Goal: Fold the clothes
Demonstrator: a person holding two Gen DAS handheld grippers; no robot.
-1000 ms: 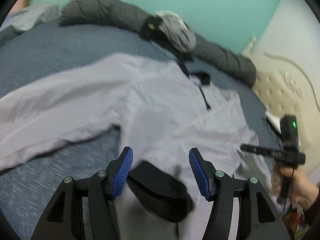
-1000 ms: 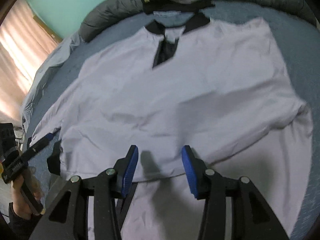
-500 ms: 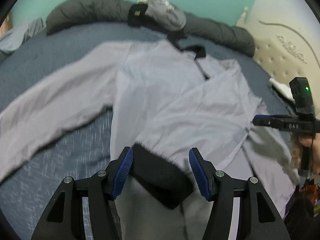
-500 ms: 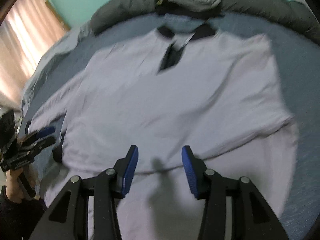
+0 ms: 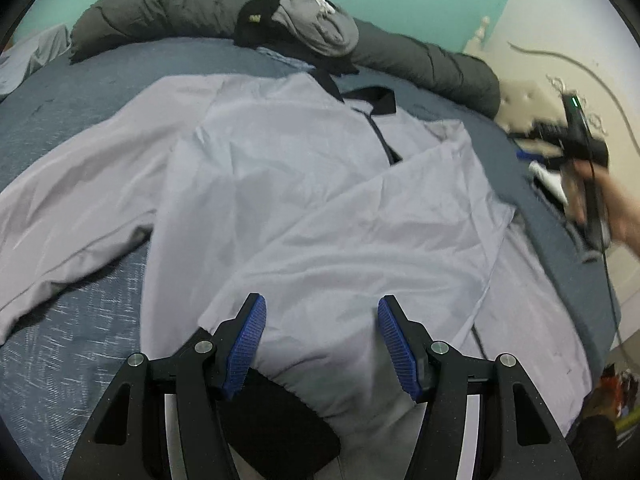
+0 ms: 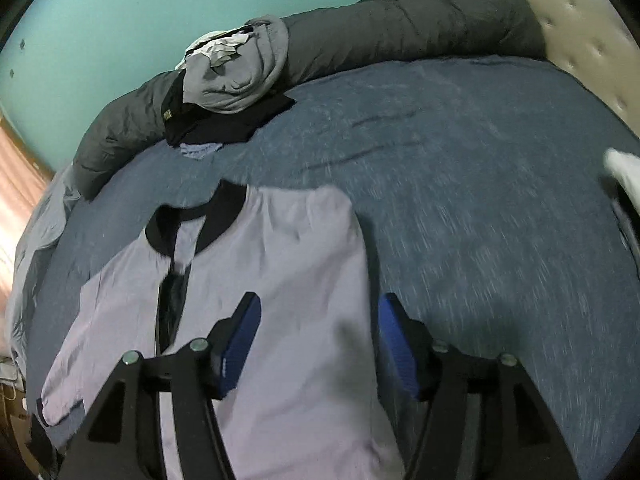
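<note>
A lavender jacket point(image 5: 280, 168) with a black collar point(image 5: 376, 100) lies face up on the blue bed point(image 5: 80, 360). One sleeve point(image 5: 380, 232) is folded across its body, and the black cuff point(image 5: 276, 420) rests low between my left fingers. My left gripper point(image 5: 320, 328) hovers open over that sleeve without pressing it. My right gripper point(image 6: 320, 328) hangs over the jacket's point(image 6: 260, 280) shoulder edge, its jaws opening, nothing pinched between them. The left wrist view also shows the right gripper point(image 5: 576, 148), blurred, in a hand at the far right.
A rolled dark grey duvet point(image 6: 400, 28) lines the far side of the bed, and a pile of folded clothes point(image 6: 236, 76) leans on it. The cream headboard point(image 5: 560, 92) stands at the right. A white object point(image 6: 624, 168) lies near it. Bare blue sheet point(image 6: 480, 200) spreads right of the jacket.
My right gripper rose and swung from the jacket's lower body toward its collar and shoulder edge, its jaws widening. My left gripper shifted forward, so the black cuff now lies lower between its fingers.
</note>
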